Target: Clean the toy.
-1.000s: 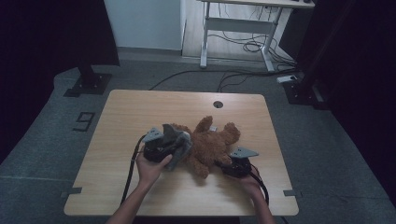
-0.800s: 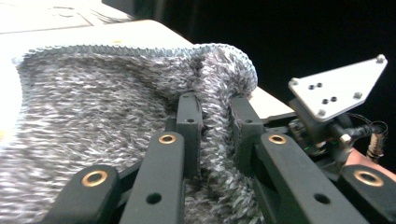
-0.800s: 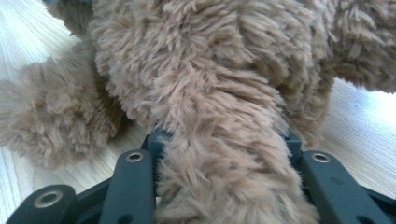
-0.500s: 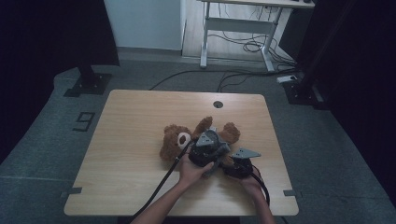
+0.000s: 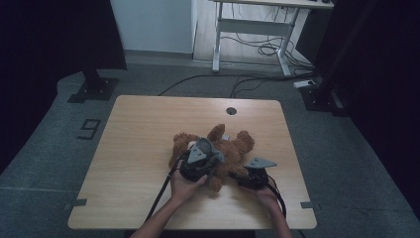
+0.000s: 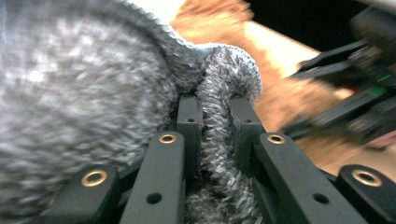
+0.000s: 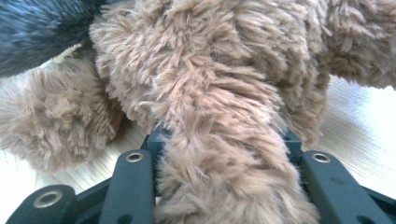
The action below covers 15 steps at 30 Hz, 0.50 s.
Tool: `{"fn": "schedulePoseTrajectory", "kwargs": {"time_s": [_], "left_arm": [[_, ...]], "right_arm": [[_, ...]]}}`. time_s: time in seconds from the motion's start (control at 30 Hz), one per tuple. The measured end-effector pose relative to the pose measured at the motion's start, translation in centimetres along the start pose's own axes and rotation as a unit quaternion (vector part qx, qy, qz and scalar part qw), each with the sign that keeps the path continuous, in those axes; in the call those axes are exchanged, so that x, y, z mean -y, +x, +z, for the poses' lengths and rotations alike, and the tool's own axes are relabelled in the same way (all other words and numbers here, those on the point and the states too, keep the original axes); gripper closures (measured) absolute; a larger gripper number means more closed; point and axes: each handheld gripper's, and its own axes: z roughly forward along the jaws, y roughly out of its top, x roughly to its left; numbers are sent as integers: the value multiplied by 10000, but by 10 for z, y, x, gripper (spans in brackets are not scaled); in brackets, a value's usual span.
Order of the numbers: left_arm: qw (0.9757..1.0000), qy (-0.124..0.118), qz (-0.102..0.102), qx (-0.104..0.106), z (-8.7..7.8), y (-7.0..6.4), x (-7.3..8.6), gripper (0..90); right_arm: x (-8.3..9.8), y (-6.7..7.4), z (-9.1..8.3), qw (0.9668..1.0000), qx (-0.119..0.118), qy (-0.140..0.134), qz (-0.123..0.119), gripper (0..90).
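- Dressing the teddy bear (image 5: 233,148) looks like the work in hand: the toy lies on its back near the middle of the wooden table (image 5: 148,129), toward its near edge, head at about 9 o'clock and legs toward 3 o'clock in the high view.
- The left gripper (image 6: 215,116) is clamped on a fold of grey knitted garment (image 6: 84,93); in its own view the two black jaws pinch a ridge of the fuzzy fabric between them.
- The right gripper (image 7: 224,140) is clamped on a furry brown limb of the bear, which runs up between its jaws; in the high view it sits at about 4 o'clock from the bear's body.
- What has changed: a second ago the left gripper, with the garment, was over the bear's head end at about 9 o'clock; half a second ago it was already over the body, and now it sits low over the belly, with the bear's head uncovered.
- The right hand has not shifted across these pictures, so it seems to be anchoring the toy.
- My reading: the garment has been brought toward the limbs, and fitting it over the body or a leg is still to come.
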Motion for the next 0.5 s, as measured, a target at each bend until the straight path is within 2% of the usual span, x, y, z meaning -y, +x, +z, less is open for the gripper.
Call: {"fn": "schedulePoseTrajectory", "kwargs": {"time_s": [0.07, 0.13, 0.2, 0.3, 0.37, 0.5], "left_arm": [[10000, -2, -98, 9, -7, 9, 7, 778], [10000, -10, -88, 36, -15, 13, 11, 779], [10000, -87, -37, 22, -23, 14, 14, 780], [9996, -273, -110, 2, -36, 18, 16, 780], [9989, -391, -243, -12, -43, 25, 14, 780], [9960, -646, -603, -138, -56, 48, 7, 779]], "right_arm": [[0, 0, 0, 10000, -24, 0, -13, 559], [-1, 1, 0, 10000, -58, 11, -49, 559], [-1, 2, 0, 9999, -55, 24, -87, 560], [-1, 1, 0, 9999, -90, 22, -51, 561], [-1, 0, 0, 9999, -92, 12, -38, 563], [-1, 0, 0, 9999, -97, 10, -23, 564]]}}
